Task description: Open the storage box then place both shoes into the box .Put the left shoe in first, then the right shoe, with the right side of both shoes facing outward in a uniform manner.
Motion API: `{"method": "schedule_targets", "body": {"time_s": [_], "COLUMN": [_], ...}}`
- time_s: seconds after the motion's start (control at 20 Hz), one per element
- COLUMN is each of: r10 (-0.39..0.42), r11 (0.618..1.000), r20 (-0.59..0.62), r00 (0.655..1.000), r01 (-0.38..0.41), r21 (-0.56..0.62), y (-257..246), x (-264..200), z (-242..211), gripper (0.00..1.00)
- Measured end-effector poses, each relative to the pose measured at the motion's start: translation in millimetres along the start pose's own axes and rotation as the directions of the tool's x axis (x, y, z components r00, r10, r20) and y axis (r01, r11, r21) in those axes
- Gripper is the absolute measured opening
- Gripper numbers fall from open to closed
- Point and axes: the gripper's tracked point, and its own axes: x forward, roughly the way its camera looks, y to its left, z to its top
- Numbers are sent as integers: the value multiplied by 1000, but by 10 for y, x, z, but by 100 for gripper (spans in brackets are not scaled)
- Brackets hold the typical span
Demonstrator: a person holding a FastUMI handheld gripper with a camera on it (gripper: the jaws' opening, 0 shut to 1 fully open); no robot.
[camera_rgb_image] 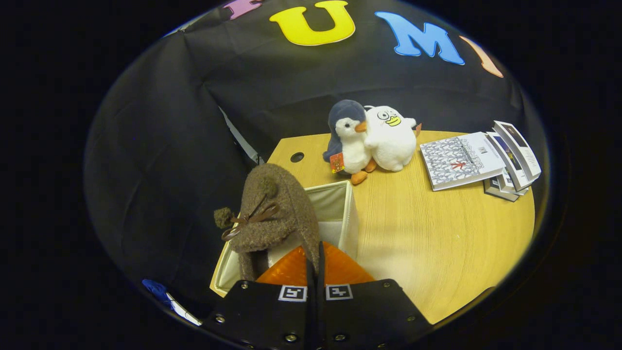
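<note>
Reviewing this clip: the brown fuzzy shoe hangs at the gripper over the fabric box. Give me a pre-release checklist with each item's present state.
1. Storage box open: ok, no lid over it, pale lining visible.
2. Gripper holding the brown shoe: ok, fingers nearly together with the shoe's edge pinched between them.
3. Shoe over the box opening: ok, it hangs above the inside.
4. This is the left shoe: cannot tell.
5. Right side facing outward: cannot tell from this angle.
6. Box interior free for the shoe: cannot tell, shoe hides most of it.
</note>
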Motion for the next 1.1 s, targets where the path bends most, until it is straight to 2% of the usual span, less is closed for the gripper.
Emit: {"method": "schedule_targets", "body": {"time_s": [0.3, 0.8, 0.9, 0.95, 1.0, 1.05, 1.1], "r10": [-4, -47, -22, -4, 13, 20, 22], "r11": [1000, 996, 996, 996, 995, 994, 991], "r20": [0, -69, -61, -42, -26, -13, 3], "r00": [1000, 997, 998, 999, 1000, 1000, 1000], "r01": [4, 41, 17, 0, -16, -22, -22], "r21": [-18, -83, -92, -92, -97, -110, -129], "y": [141, 86, 129, 166, 202, 204, 200], "x": [68, 384, 381, 352, 299, 240, 211], "z": [-15, -411, -397, -349, -304, -264, -222], "gripper": [0, 1, 13, 31, 40, 57, 69]}}
